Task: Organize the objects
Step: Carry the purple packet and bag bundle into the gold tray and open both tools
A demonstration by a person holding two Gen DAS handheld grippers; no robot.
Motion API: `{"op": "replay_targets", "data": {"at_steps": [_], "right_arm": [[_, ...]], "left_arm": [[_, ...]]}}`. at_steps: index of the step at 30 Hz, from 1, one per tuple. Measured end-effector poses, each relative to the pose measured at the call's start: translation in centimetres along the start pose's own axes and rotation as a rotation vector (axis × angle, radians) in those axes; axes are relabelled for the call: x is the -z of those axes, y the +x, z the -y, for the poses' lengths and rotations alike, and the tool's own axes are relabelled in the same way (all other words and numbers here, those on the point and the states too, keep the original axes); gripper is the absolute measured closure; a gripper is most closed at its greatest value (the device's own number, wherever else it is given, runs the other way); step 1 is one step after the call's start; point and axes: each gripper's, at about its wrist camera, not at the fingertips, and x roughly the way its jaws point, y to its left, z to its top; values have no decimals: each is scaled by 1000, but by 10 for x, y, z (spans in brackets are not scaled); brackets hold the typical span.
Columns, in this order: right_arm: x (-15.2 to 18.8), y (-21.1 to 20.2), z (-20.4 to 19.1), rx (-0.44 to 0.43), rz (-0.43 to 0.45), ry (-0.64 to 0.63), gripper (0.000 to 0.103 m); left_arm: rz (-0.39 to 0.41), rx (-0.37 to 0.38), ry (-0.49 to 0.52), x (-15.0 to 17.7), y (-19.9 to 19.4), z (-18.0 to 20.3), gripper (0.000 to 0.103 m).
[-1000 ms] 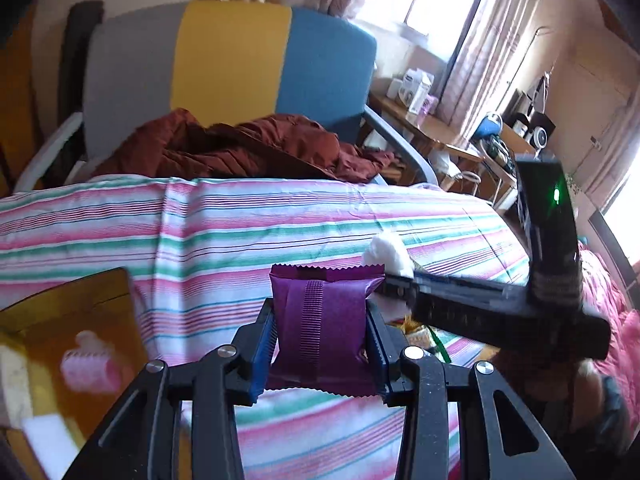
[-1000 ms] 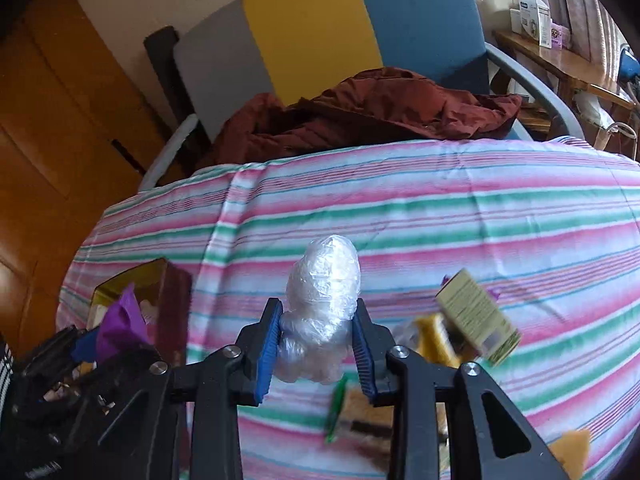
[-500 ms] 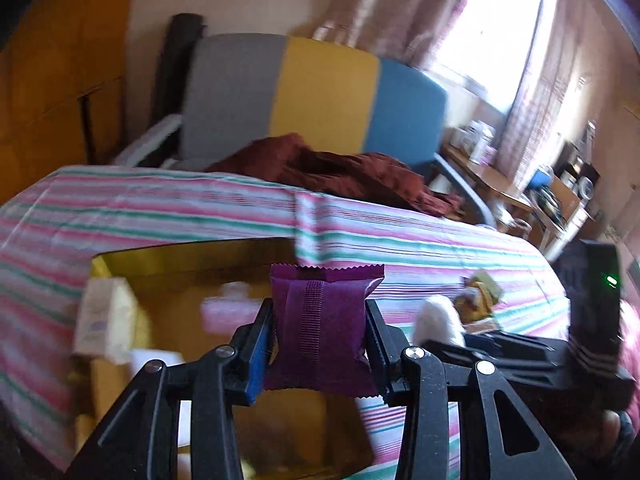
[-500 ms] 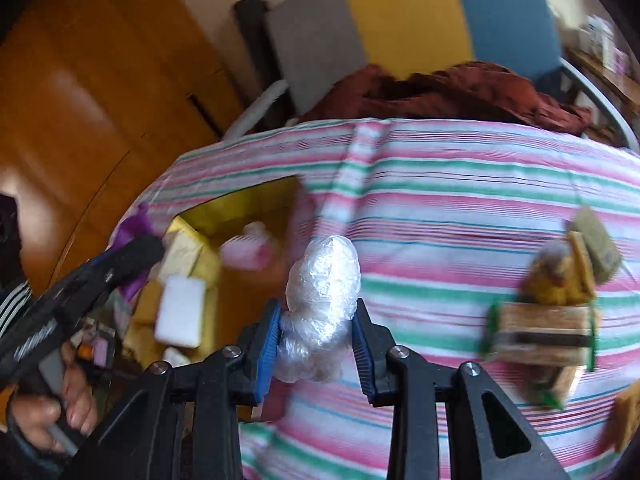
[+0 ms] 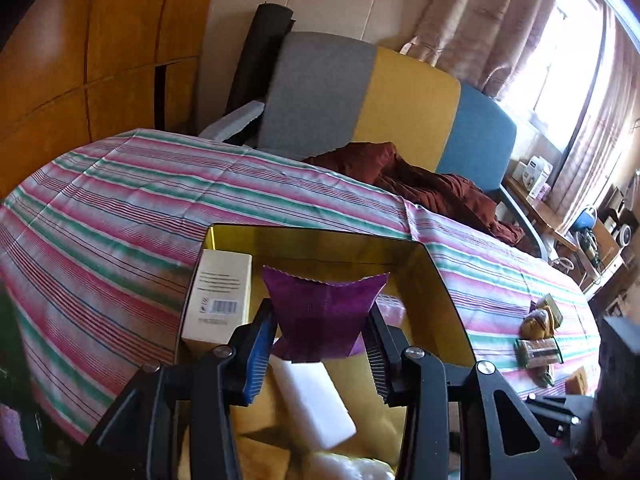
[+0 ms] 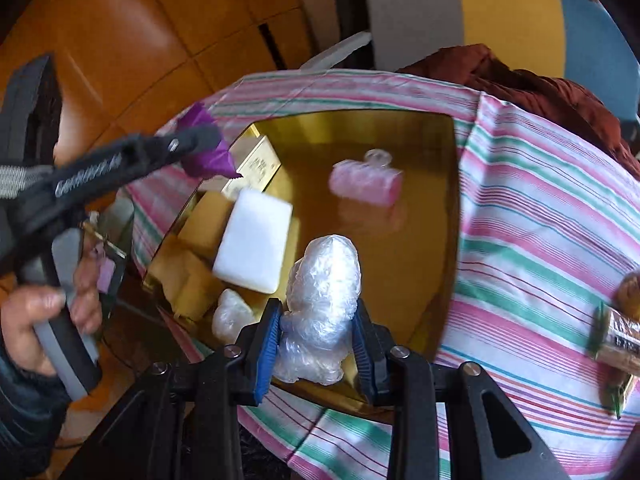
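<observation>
Left claw [image 5: 318,346] clamps purple sachet [image 5: 324,312] upright; right claw [image 6: 316,344] clamps upright plastic-wrapped bundle [image 6: 322,308].

Purple packet [image 5: 324,316], gold box [image 6: 436,128], pink-green-white striped cloth [image 5: 120,216].

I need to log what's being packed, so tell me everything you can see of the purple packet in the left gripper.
The purple packet is a small sealed pouch of glossy, foil-like film with zigzag-cut ends. Its top edge flares wider than its pinched middle, and a seam runs down its face. It stands roughly upright, clamped at both sides by the left gripper, held in the air over the gold box, touching nothing else. No printing is legible. From the right wrist view only its purple corners show past the gripper.
</observation>
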Motion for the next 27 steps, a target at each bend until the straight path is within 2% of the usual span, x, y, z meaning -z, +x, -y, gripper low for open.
{"op": "replay_targets", "data": {"at_steps": [3,7,9,10,11,12,13,15,17,23,27], "right_arm": [[-2,9,-5,31,-20,-19,70],[-4,15,-6,43,-28,-21,69],[-3,17,-5,38,-36,-19,69],[-4,20,-6,33,-42,-19,67],[-2,23,-7,24,-52,-24,67],[-2,25,-8,20,-60,-30,66],[0,28,-8,12,-68,-35,62],[4,32,-9,1,-83,-37,53],[7,36,-8,-21,-86,-32,51],[13,35,-2,-48,-77,-1,43],[17,23,-6,3,-32,-26,34]], "left_arm": [[-17,-9,-6,-2,10,-6,60],[-10,28,-15,-11,16,-6,58],[-29,75,-10,-17,23,-2,51],[-38,99,-21,-19,26,-1,40],[-39,115,-31,-20,27,-1,24],[-31,116,-41,-21,28,-1,17],[-22,101,-44,-21,28,0,8],[-9,69,-50,-20,26,-1,6],[-22,18,-57,-17,24,-3,1],[1,-96,-36,1,6,-5,0],[94,-189,-19,13,-17,0,0]]}}
